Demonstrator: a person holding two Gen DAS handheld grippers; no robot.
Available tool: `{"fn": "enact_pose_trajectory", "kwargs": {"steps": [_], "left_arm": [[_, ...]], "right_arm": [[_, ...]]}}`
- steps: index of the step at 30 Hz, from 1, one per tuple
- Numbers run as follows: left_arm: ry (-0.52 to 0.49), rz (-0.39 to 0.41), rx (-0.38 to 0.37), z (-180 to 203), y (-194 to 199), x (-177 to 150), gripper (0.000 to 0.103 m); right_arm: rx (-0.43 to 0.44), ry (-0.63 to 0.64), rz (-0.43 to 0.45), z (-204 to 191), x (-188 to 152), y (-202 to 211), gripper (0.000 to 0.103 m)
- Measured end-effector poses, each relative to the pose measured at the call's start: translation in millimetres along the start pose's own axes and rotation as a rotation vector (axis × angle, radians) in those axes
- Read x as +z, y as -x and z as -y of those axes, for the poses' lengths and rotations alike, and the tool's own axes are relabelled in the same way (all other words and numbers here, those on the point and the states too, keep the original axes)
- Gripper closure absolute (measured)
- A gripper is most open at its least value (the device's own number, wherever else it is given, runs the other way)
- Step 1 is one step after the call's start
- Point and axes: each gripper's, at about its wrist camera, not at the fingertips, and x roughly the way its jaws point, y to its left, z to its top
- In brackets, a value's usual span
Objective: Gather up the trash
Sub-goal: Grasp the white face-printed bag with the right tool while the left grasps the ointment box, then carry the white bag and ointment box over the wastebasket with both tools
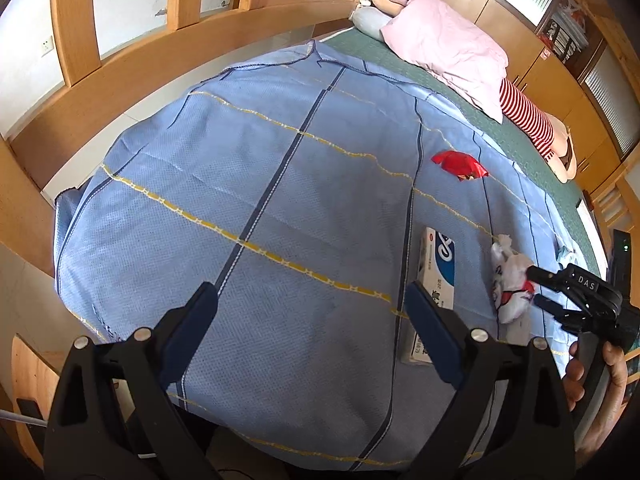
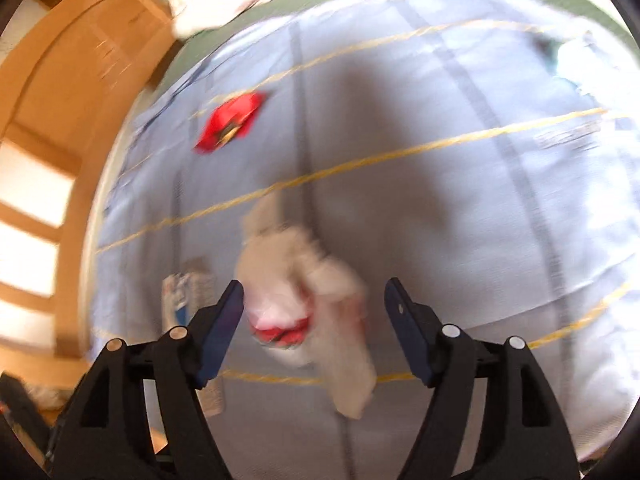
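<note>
A crumpled white wrapper with red print [image 1: 510,280] lies on the blue checked bedspread [image 1: 256,184] at the right. A red wrapper [image 1: 460,165] lies farther back. A white and blue box [image 1: 436,280] lies beside my left gripper's right finger. My left gripper [image 1: 312,300] is open and empty above the bedspread. My right gripper [image 1: 536,288] is open at the white wrapper's right side. In the blurred right wrist view the open gripper [image 2: 314,304] has the white wrapper [image 2: 304,292] between its fingers, with the red wrapper [image 2: 234,120] beyond and the box [image 2: 188,292] at left.
A pink quilt [image 1: 444,44], pillows and a red-striped plush [image 1: 528,120] lie on the green mattress [image 1: 516,140] at the back right. A wooden bed frame [image 1: 120,80] curves along the left. Wooden cabinets [image 1: 560,80] stand behind the bed.
</note>
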Motion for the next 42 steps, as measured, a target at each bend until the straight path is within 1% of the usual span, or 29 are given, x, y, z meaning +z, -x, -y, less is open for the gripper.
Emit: {"fn": "enact_pose_trajectory", "kwargs": {"steps": [2,3,6,7,8,10,12,15,16,17,18,20,21,23,25,28,30,31,33,34,35,36,38,39,42], "left_arm": [[-0.004,0.003,0.003,0,0,0,0.009],[-0.003,0.004,0.006,-1,1,0,0.009],[0.004,0.001,0.006,-2,0,-1,0.009],[0.002,-0.002,0.007,-1,0,-1,0.009],[-0.001,-0.004,0.007,-1,-1,-2,0.009],[-0.01,-0.006,0.008,1,-2,-3,0.009],[-0.017,-0.009,0.008,3,-3,-2,0.009],[-0.024,-0.018,-0.01,6,-5,-3,0.009],[-0.029,-0.02,-0.018,7,-5,-3,0.009],[-0.039,-0.02,-0.031,10,-5,-4,0.009],[-0.048,-0.019,-0.039,11,-5,-4,0.009],[-0.073,-0.02,-0.064,19,-7,-5,0.009],[-0.08,-0.021,-0.078,23,-9,-5,0.009],[-0.099,-0.031,-0.129,34,-13,-5,0.009],[-0.146,-0.031,-0.167,49,-20,-7,0.009],[-0.241,-0.026,-0.187,73,-32,-15,0.009],[-0.299,-0.03,-0.18,87,-43,-24,0.011],[-0.333,-0.048,-0.163,94,-53,-29,0.015],[-0.357,-0.086,-0.153,101,-66,-35,0.023],[-0.366,-0.112,-0.149,104,-74,-38,0.031],[-0.375,-0.134,-0.138,106,-81,-41,0.038],[-0.387,-0.135,-0.12,107,-84,-43,0.041],[-0.434,-0.091,-0.063,111,-82,-46,0.063],[-0.443,-0.085,-0.053,111,-80,-46,0.064],[-0.401,-0.063,-0.084,104,-68,-41,0.064]], "right_arm": [[-0.085,0.038,0.073,-3,0,7,0.032],[-0.11,0.067,0.099,-9,-1,10,0.032],[-0.098,0.181,0.138,-31,-7,9,0.032],[-0.11,0.225,0.138,-41,-9,6,0.032],[-0.134,0.296,0.14,-54,-13,1,0.032],[-0.2,0.421,0.138,-74,-20,-11,0.032],[-0.289,0.529,0.089,-83,-26,-32,0.032],[-0.407,0.577,0.065,-72,-22,-58,0.033],[-0.422,0.572,0.066,-66,-19,-60,0.035],[-0.42,0.557,0.059,-57,-15,-63,0.043],[-0.415,0.541,0.046,-49,-12,-64,0.055],[-0.377,0.479,0.028,-32,-4,-63,0.07],[-0.337,0.44,0.027,-24,-1,-58,0.074],[-0.276,0.381,0.028,-13,-1,-46,0.077],[-0.224,0.335,0.028,-10,-6,-29,0.077],[-0.154,0.284,0.029,-17,-20,0,0.077],[-0.123,0.271,0.046,-23,-34,20,0.077],[-0.102,0.27,0.049,-24,-40,29,0.077],[-0.063,0.268,0.044,-24,-56,43,0.077],[-0.05,0.27,0.041,-23,-65,50,0.077],[-0.049,0.273,0.042,-23,-74,55,0.077],[-0.056,0.277,0.049,-22,-82,60,0.077],[-0.071,0.283,0.072,-20,-93,69,0.077],[-0.078,0.283,0.085,-18,-97,72,0.077],[-0.078,0.27,0.117,-12,-110,84,0.077]]}}
